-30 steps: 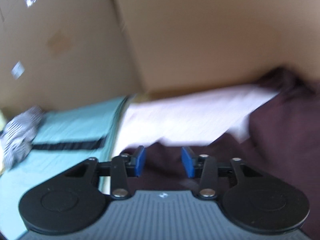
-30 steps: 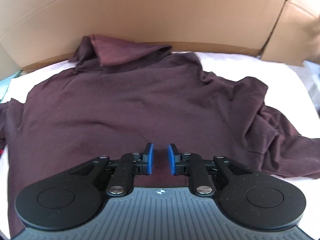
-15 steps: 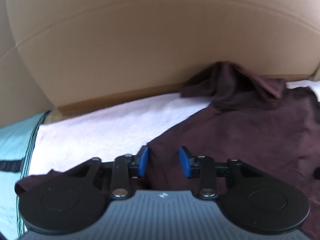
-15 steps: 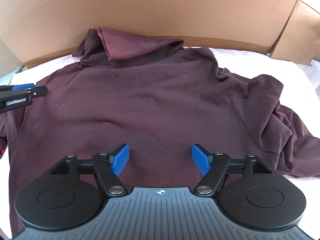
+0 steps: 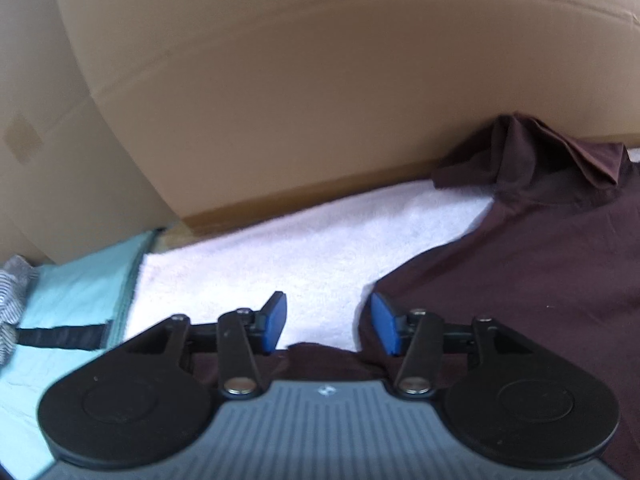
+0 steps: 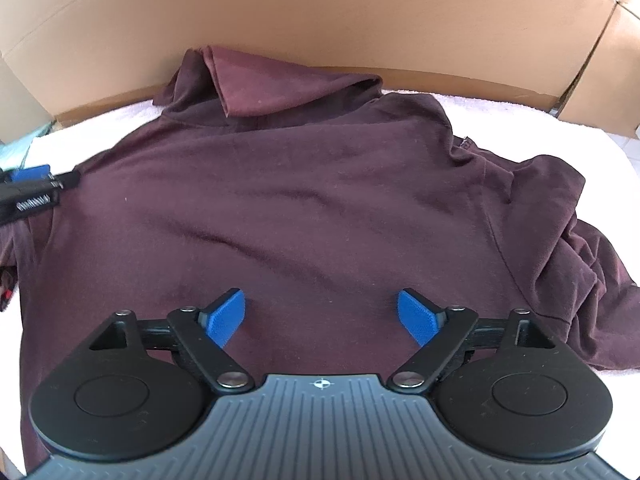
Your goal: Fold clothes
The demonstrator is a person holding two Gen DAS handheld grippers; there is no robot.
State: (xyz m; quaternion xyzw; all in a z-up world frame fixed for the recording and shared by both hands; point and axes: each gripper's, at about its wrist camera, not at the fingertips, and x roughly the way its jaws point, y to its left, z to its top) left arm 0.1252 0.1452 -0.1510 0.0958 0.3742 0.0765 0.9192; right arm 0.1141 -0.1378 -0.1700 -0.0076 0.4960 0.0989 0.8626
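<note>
A dark maroon hooded top (image 6: pixel 280 200) lies spread flat on a white towel (image 6: pixel 540 136), its hood bunched against the far cardboard wall and its right sleeve crumpled. My right gripper (image 6: pixel 322 316) is wide open and empty, just above the top's lower middle. My left gripper (image 5: pixel 326 324) is open and empty over the top's left edge (image 5: pixel 520 272), with white towel (image 5: pixel 280 256) showing between its fingers. The left gripper's tip also shows at the left edge of the right wrist view (image 6: pixel 32 184).
Cardboard walls (image 5: pixel 320 100) enclose the far side and corners. A pale teal cloth (image 5: pixel 72 300) with a black stripe lies left of the towel, with a grey striped garment (image 5: pixel 12 292) beside it.
My right gripper went from nearly shut to wide open over the top. My left gripper swung right from the teal cloth to the top's left edge and opened a little more.
</note>
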